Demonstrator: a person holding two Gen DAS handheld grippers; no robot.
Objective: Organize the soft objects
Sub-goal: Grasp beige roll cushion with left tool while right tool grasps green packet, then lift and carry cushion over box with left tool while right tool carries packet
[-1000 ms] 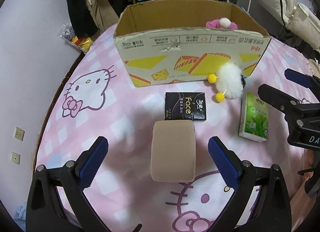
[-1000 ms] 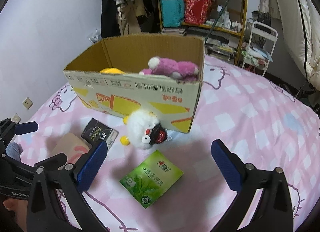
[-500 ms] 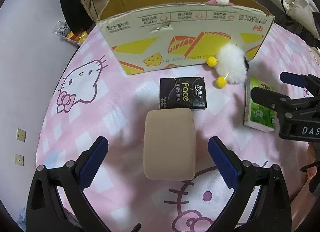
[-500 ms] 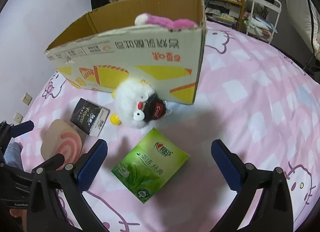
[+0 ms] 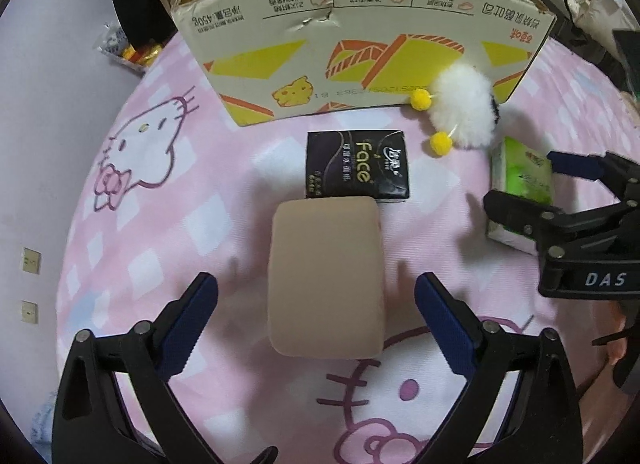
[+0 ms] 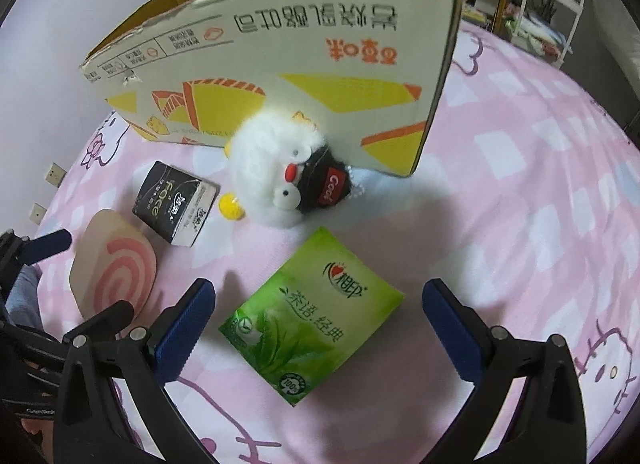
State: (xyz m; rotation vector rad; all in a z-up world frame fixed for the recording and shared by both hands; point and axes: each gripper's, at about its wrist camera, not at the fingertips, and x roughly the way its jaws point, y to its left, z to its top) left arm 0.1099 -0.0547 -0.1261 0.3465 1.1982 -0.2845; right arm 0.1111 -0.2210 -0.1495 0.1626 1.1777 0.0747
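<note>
L gripper [image 5: 316, 300] jaws apart, just been narrowing a bit, straddling tan roll cushion [image 5: 326, 276] w/o pad contact. R gripper [image 6: 318, 314] jaws wide, green tissue pack [image 6: 312, 314] between, untouched. Black tissue pack [image 5: 357, 168] at 12 o'clock of cushion, touching. White fluffy plush [image 6: 276, 180] at 12 of green pack, against cardboard box [image 5: 360, 52]. All on pink bedsheet [image 5: 168, 224].
</note>
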